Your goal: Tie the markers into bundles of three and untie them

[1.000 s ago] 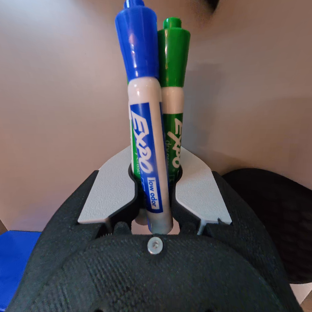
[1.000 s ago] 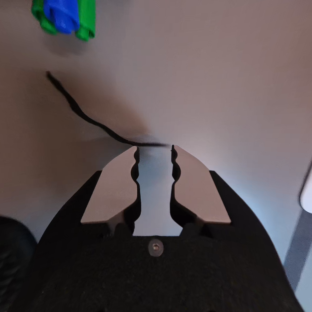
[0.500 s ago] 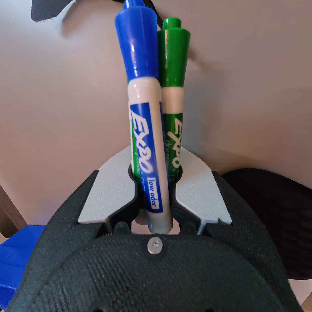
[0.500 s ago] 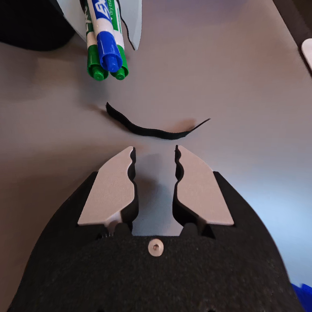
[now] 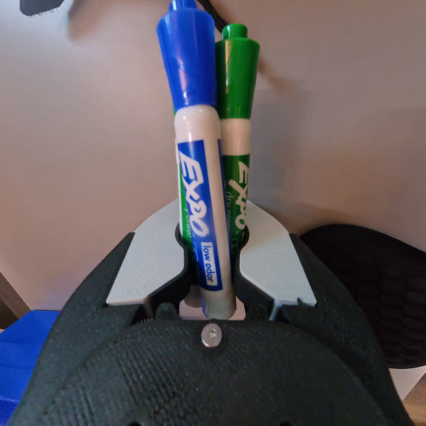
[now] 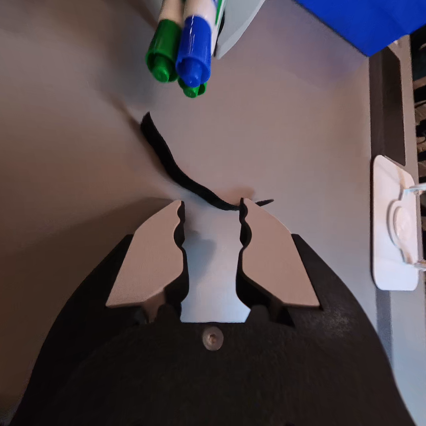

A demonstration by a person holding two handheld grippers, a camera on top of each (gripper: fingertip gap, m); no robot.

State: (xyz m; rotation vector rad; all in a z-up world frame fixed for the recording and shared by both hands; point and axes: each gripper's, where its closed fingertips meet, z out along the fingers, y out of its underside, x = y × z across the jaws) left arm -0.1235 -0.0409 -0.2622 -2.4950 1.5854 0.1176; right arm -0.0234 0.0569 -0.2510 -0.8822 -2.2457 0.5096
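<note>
My left gripper [image 5: 212, 221] is shut on a bundle of three markers: a blue marker [image 5: 196, 138] on top, a green marker [image 5: 237, 96] to its right and a second green one mostly hidden beneath. Caps point away from me. In the right wrist view the same markers [image 6: 182, 53] hang at the top, caps toward me. A black strap [image 6: 175, 168] lies loose on the grey table, running from below the markers down to my right gripper [image 6: 212, 202]. That gripper is open and empty; the strap's near end passes just beyond its right fingertip [image 6: 246, 205].
A blue box [image 6: 359, 20] is at the top right of the right wrist view and shows low left in the left wrist view [image 5: 20, 345]. A white plastic mount [image 6: 394, 221] sits by the table's right edge. A black rounded object [image 5: 373, 295] lies right of my left gripper. Tip to tip, the grippers are about 15 cm apart.
My right gripper has swung round and moved up to the strap, whose end is now at its right fingertip; the markers look closer. My left gripper still holds the markers, barely moved.
</note>
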